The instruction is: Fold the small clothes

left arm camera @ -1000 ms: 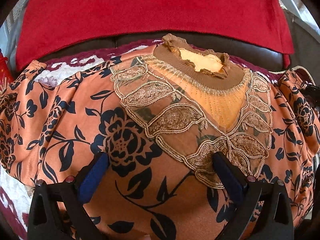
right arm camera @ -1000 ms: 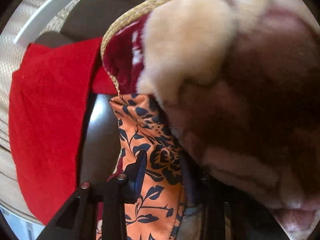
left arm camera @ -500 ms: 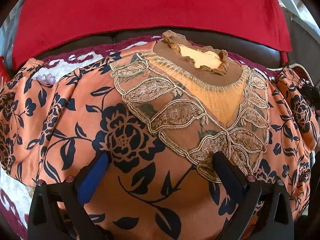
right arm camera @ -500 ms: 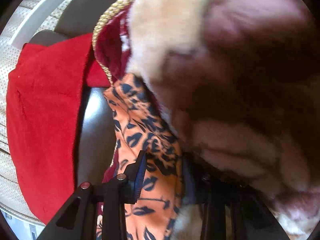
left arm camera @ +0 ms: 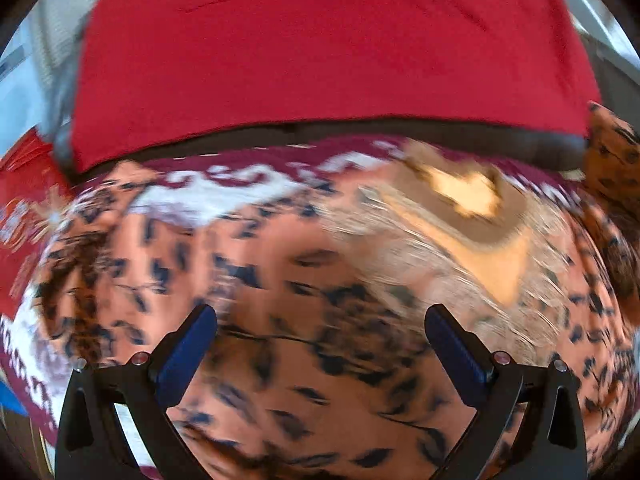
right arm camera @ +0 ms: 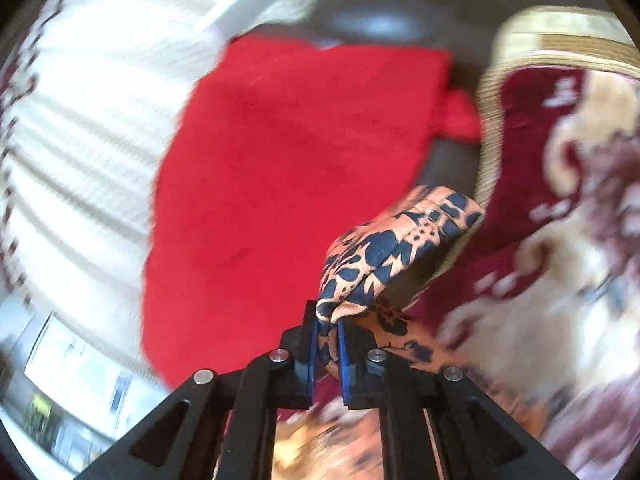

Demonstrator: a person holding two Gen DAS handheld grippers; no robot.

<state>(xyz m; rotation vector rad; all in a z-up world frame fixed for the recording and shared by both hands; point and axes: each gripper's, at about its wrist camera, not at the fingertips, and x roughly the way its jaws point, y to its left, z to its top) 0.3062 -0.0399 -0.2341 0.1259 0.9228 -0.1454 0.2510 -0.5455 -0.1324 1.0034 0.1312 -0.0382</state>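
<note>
1. Since the earlier frame, the right gripper [right arm camera: 328, 340] had lifted clear of the plush maroon-and-cream blanket [right arm camera: 560, 208] that had filled its view, and its jaws had just closed onto a bunched edge of the orange floral blouse [right arm camera: 384, 256].
2. That pinched fold rose from between the blue pads [right arm camera: 313, 356], raised above the blanket.
3. The left gripper [left arm camera: 320, 320] had its jaws spread wide, holding nothing, above the blouse's front.
4. In the blurred left wrist view, the blouse [left arm camera: 300, 300] lay spread on the blanket [left arm camera: 224, 184], its neckline [left arm camera: 464, 192] toward the far right.
5. Beyond both lay a red cloth [left arm camera: 320, 48] on a dark seat [right arm camera: 380, 24].
</note>
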